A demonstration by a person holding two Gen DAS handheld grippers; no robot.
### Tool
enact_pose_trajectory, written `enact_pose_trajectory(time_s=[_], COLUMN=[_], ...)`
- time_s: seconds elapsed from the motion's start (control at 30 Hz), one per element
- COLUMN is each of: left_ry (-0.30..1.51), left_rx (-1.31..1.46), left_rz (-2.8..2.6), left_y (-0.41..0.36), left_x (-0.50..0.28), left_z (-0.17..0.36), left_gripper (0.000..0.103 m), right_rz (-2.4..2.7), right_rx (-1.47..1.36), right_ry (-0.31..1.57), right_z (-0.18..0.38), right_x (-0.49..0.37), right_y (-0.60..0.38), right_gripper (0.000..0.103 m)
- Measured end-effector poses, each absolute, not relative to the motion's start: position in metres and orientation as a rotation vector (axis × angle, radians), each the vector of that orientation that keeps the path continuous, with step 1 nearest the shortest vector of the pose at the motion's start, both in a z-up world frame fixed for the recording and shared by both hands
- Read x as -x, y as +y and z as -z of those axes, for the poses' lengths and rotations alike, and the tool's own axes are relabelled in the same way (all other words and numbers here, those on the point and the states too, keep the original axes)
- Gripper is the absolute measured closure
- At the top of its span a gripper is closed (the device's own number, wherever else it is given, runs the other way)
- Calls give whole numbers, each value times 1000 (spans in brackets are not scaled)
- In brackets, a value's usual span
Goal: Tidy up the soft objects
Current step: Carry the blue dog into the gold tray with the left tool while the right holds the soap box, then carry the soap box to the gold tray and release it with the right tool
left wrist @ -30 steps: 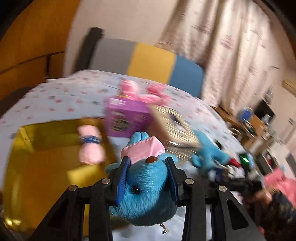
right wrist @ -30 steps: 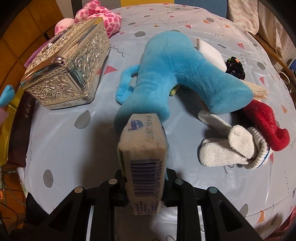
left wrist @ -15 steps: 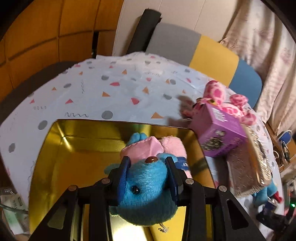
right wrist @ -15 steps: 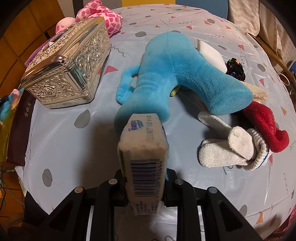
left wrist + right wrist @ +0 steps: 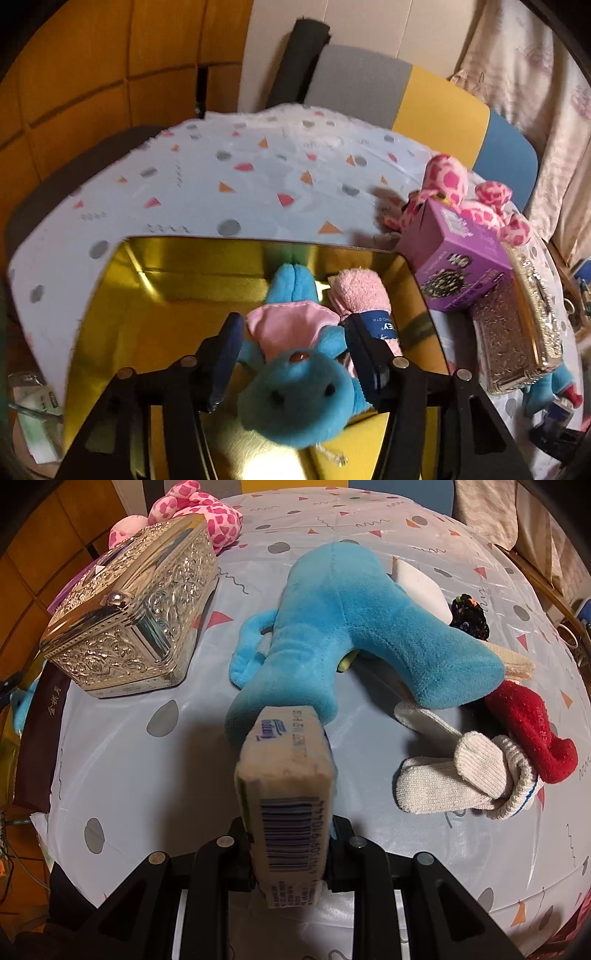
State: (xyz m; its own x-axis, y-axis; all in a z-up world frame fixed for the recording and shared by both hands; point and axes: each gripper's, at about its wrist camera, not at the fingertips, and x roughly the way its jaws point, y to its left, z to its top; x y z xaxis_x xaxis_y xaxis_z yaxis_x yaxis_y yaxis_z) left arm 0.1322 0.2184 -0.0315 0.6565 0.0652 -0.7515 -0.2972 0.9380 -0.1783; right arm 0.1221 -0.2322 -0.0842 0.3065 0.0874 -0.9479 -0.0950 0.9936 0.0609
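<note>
My left gripper (image 5: 291, 354) stands apart around a small blue plush toy (image 5: 295, 391), its pads no longer pressing the fur, over the gold tin (image 5: 155, 295). To finish well, I judge I should lift straight back so the fingers clear the toy without dragging it out. The toy lies between the fingers, head toward the camera, just beside a pink sock roll (image 5: 360, 295) already in the tin. My right gripper (image 5: 288, 834) is clamped on a tissue pack (image 5: 286, 786) above the bench (image 5: 147, 768), near a large blue plush (image 5: 351, 627) and loose socks (image 5: 461, 779).
</note>
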Motion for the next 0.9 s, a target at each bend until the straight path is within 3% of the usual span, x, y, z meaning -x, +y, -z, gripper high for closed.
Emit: enact_pose_trajectory(time_s=[0.33,0.9], left_ry=[692,677], left_rx=[249,223], left_rz=[-198,-157], left_y=[185,160], left_x=[-66,-16], left_z=[-8,-7], left_gripper=[38,31], right_rz=[-116,-354], right_rx=[19,-17], right_ry=[1246,1215], right_z=[82,50], right_x=[-119,-90], right_y=[-228,-155], right_gripper=[79,79])
